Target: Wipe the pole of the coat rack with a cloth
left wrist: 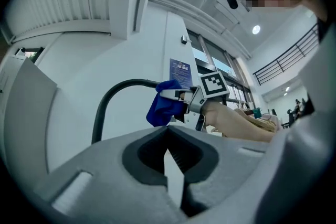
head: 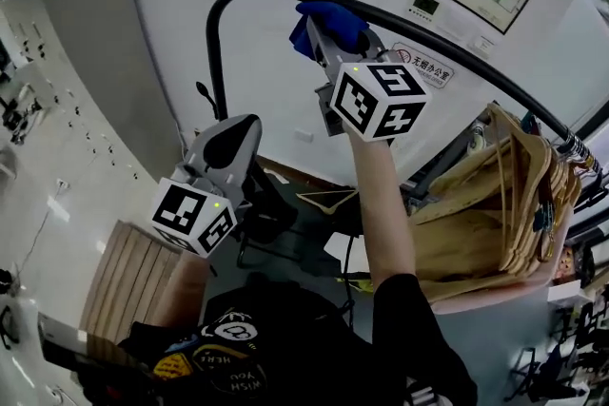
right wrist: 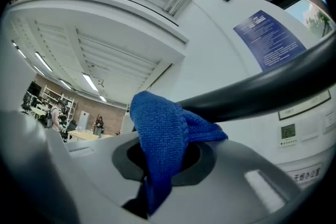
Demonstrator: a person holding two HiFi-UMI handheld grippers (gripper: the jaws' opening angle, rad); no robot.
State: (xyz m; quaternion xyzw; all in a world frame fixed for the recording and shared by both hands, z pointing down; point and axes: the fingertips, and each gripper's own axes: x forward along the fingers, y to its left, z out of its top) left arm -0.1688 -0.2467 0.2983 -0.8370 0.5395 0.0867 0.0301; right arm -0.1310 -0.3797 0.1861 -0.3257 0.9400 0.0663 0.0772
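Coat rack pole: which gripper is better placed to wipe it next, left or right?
Right. The right gripper is shut on the blue cloth, already up at the pole. The left gripper sits lower, off the pole, shut and empty.

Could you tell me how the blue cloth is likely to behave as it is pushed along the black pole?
Probably floppy: the blue cloth folds and droops over the right claw, which is shut on it. Its looped pile looks grippy, so it likely drags rather than slips on the black pole. It seems light.
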